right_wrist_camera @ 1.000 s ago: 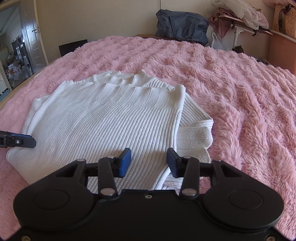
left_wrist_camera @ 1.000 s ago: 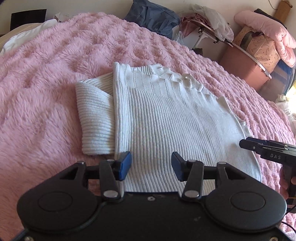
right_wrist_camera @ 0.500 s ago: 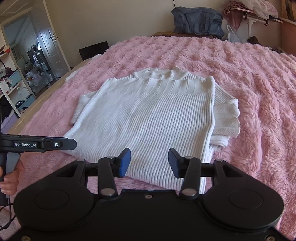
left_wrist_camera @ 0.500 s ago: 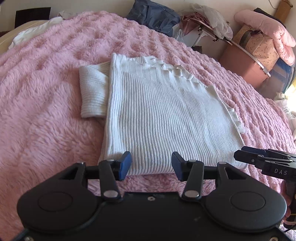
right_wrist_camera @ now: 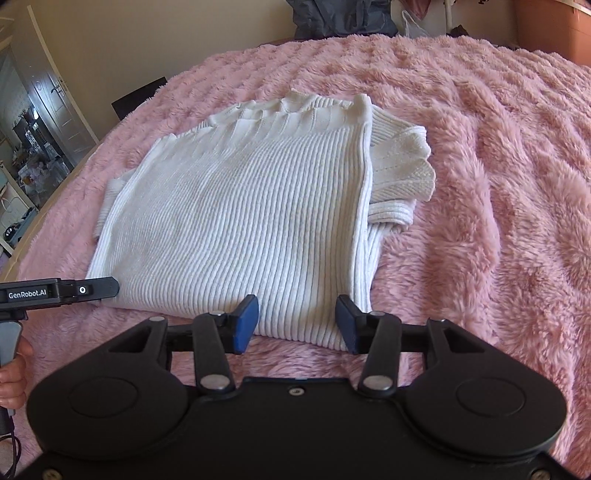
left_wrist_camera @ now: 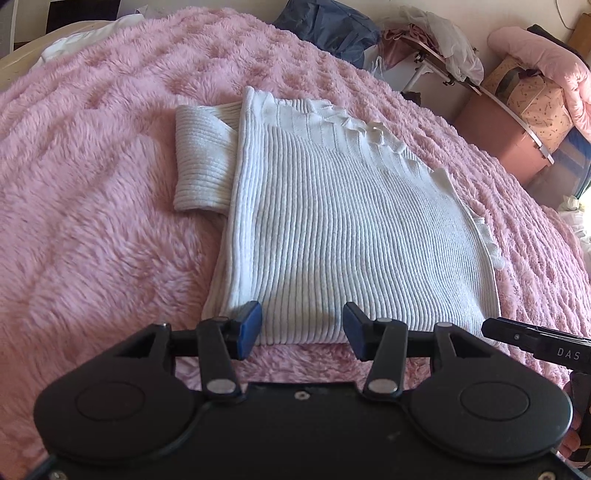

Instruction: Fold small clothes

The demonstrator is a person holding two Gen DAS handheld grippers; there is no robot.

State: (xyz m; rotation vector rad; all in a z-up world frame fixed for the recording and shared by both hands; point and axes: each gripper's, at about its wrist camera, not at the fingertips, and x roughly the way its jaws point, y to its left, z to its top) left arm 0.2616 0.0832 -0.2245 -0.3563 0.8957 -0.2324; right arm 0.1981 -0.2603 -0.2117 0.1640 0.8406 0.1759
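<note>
Underneath: pink fluffy blanket (left_wrist_camera: 92,229) | white sweater (left_wrist_camera: 343,236) | door (right_wrist_camera: 55,99) ajar

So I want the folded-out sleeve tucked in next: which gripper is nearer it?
Left. The left gripper hovers at the sweater's hem corner below the sleeve; the right gripper is at the opposite corner.

White ribbed sweater (left_wrist_camera: 343,221) lying flat on pink fluffy blanket (left_wrist_camera: 92,221), sides folded in, one sleeve end protruding at left. Left gripper (left_wrist_camera: 302,332) over near hem, jaws apart, blue pads (left_wrist_camera: 248,330) clear of fabric, nothing between them. Tip of right gripper (left_wrist_camera: 532,338) entering at right edge, just beside sweater's near right corner; state not discernible. Beyond the bed: dark blue bag (left_wrist_camera: 332,27), folding rack with draped clothes (left_wrist_camera: 436,48), pink storage bin (left_wrist_camera: 498,136).
</note>
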